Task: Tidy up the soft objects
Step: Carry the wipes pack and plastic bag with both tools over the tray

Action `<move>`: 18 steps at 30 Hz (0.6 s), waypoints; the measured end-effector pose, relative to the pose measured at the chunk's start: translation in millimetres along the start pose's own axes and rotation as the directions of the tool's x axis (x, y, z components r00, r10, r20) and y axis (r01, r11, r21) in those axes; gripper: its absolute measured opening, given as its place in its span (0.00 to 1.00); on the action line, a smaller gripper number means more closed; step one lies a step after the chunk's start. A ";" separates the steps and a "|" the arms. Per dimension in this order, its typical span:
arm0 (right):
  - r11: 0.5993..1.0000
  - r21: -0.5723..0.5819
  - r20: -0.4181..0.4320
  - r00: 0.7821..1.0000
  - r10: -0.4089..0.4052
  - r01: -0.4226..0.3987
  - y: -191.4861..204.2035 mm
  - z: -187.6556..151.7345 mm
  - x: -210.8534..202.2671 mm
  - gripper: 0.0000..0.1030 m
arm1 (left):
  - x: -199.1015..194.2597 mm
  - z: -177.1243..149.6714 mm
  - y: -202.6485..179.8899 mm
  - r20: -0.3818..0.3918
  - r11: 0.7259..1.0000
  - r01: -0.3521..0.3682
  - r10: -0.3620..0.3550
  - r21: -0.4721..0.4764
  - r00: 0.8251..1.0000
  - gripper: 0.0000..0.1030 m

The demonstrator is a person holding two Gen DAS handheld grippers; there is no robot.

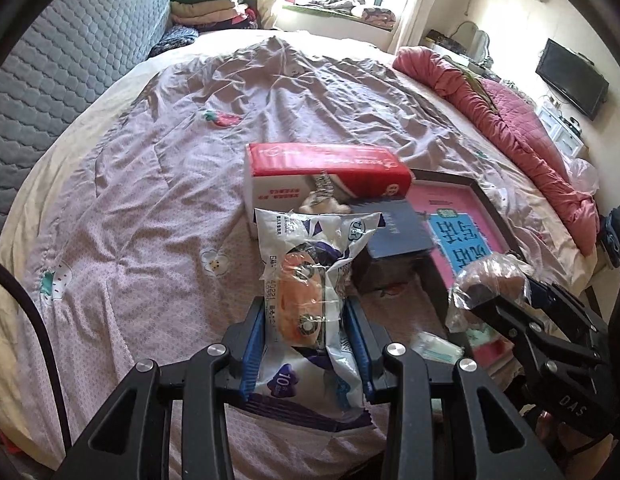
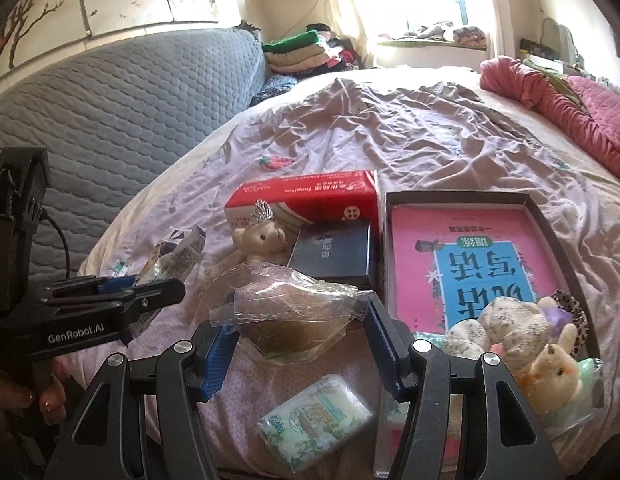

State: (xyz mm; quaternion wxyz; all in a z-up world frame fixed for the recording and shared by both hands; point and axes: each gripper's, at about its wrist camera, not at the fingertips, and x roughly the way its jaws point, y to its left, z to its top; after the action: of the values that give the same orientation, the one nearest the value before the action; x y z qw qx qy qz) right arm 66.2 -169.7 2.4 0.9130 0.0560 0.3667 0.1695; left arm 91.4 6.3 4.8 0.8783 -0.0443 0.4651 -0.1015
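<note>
My left gripper is shut on a white and purple snack packet with a round bun inside, held above the bed. My right gripper is shut on a clear plastic bag with a brown bun in it, also lifted off the bedspread. Each gripper shows in the other's view: the right gripper with its clear bag at lower right, the left gripper with its packet at left. A person's hand holds the left gripper's handle.
On the lilac bedspread lie a red tissue pack, a small crowned teddy bear, a dark blue box and a small tissue packet. A black tray holds a pink book and plush toys. A pink quilt lies at right.
</note>
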 end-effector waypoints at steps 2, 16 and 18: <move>1.000 0.001 0.011 1.000 -0.002 0.002 -0.8 2.1 -5.6 0.60 | -3.4 0.1 -6.3 0.006 1.000 0.006 -0.006 0.011 1.000 0.37; 0.994 0.098 0.105 0.993 -0.051 0.041 -46.8 10.6 -58.2 0.60 | -20.8 5.8 -74.9 0.034 0.991 0.066 -0.070 0.113 0.997 0.37; 0.992 0.116 0.121 0.990 -0.067 0.052 -56.8 11.4 -67.2 0.60 | -18.3 6.0 -87.8 0.029 0.988 0.075 -0.079 0.133 0.996 0.37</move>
State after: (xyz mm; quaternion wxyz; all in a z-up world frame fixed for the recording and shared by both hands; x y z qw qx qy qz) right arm 44.0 -246.2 41.5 0.9342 0.1067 0.3195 0.1175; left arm 74.3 -75.4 38.1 0.8826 -0.0060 0.4403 -0.1649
